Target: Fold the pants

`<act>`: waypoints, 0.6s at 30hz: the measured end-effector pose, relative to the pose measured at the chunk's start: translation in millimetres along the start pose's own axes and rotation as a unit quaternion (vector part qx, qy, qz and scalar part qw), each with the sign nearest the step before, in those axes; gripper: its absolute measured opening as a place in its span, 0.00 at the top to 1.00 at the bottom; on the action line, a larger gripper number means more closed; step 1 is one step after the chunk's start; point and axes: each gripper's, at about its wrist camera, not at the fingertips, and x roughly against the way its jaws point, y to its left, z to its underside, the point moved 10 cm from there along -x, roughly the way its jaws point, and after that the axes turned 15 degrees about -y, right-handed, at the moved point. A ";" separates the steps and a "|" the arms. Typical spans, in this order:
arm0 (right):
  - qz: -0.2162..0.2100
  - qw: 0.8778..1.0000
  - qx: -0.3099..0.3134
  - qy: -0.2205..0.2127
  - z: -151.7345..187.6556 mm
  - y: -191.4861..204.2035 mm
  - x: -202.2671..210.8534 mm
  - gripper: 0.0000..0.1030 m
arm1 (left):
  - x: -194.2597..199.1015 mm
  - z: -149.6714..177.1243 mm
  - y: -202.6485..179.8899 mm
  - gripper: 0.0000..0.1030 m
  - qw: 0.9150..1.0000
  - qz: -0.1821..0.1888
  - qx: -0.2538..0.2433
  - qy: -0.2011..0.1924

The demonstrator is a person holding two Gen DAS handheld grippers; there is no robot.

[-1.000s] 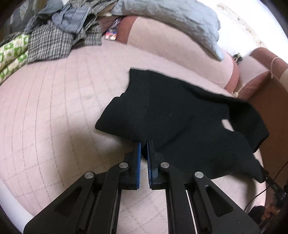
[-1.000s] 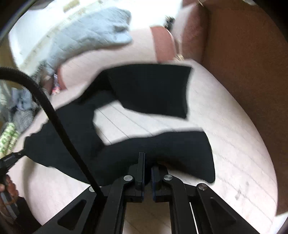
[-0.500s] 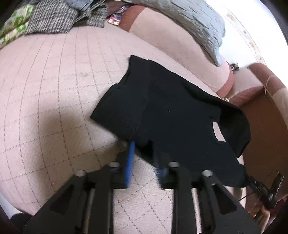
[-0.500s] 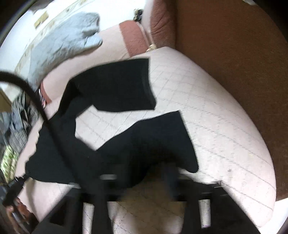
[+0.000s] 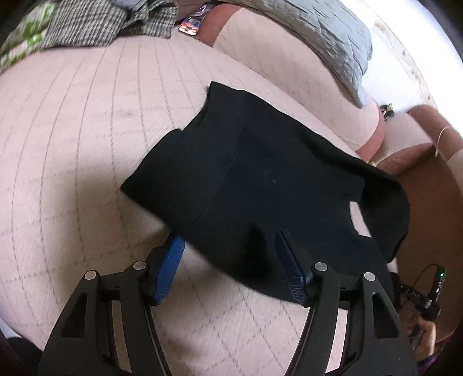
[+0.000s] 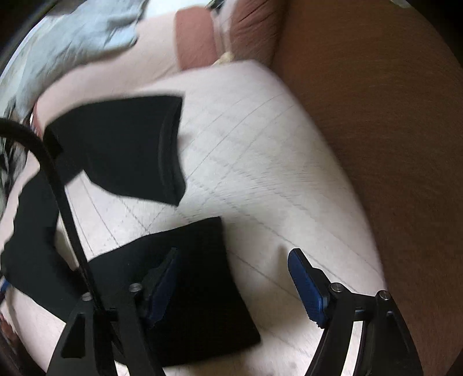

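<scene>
Black pants (image 5: 260, 179) lie spread flat on the pink quilted sofa seat (image 5: 72, 138). In the left wrist view the waist end is nearest, and my left gripper (image 5: 228, 240) is open and empty, its blue pads straddling the near edge of the fabric. In the right wrist view the two legs lie apart: the far leg (image 6: 127, 144) and the near leg (image 6: 185, 289). My right gripper (image 6: 234, 254) is open and empty above the near leg's cuff, its left finger over the fabric.
A grey quilted blanket (image 5: 318, 31) lies on the backrest. A pile of checked clothes (image 5: 95, 20) sits at the far left. The brown armrest (image 6: 376, 130) borders the seat on the right. A black cable (image 6: 52, 179) crosses the right wrist view.
Both grippers were shut on the pants' near edge a second ago. Both have opened wide and let the fabric go. The pants now rest flat on the seat.
</scene>
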 end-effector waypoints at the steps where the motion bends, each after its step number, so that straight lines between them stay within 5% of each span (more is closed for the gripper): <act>1: -0.023 1.000 0.002 -0.015 -0.5 7.3 -1.1 0.73 | -3.9 -0.2 -1.4 0.38 1.000 -0.003 -0.003 0.003; 2: -0.037 0.999 0.003 -0.025 -1.8 12.2 0.1 0.89 | -7.7 -1.1 -3.5 0.40 1.000 -0.002 -0.006 0.003; 4: -0.031 0.999 0.012 -0.037 -4.2 13.4 6.7 0.90 | -9.6 -2.4 -1.7 0.91 1.000 -0.017 -0.015 0.002; 10: 0.007 0.995 -0.010 -0.096 -28.2 -21.0 39.4 0.91 | 16.3 -9.3 -1.7 0.93 0.999 -0.008 -0.036 -0.029; 15: 0.060 0.996 -0.011 -0.064 -14.1 -42.4 18.6 0.94 | 3.4 5.5 12.2 0.93 0.999 -0.035 -0.035 0.002; 18: 0.055 0.996 -0.044 -0.051 -3.6 -51.1 10.6 0.94 | 4.5 7.1 16.6 0.86 0.999 -0.027 -0.019 0.009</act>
